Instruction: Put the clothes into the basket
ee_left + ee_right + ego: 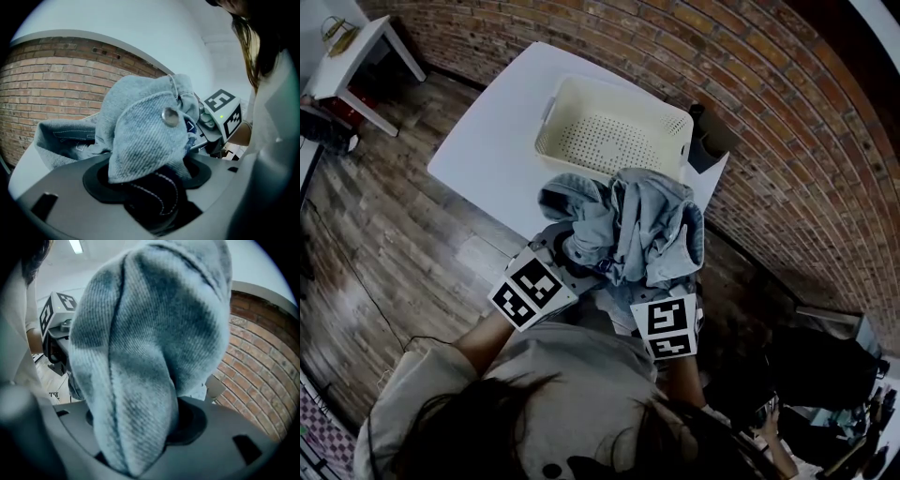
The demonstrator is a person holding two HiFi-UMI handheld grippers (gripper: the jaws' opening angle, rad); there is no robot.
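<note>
Left hand-held gripper point(569, 251) and right hand-held gripper point(664, 283) each pinch the bunched denim garment point(630, 223) above the desk's point(487, 150) near edge. Cream basket point(565, 97) sits beyond.

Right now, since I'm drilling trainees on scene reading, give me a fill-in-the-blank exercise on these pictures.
The garment clamped by the left gripper and right gripper is made of ____.
The basket on the white table holds ____.
Behind the table runs a ____ wall.
Missing: denim; nothing; brick.
</note>
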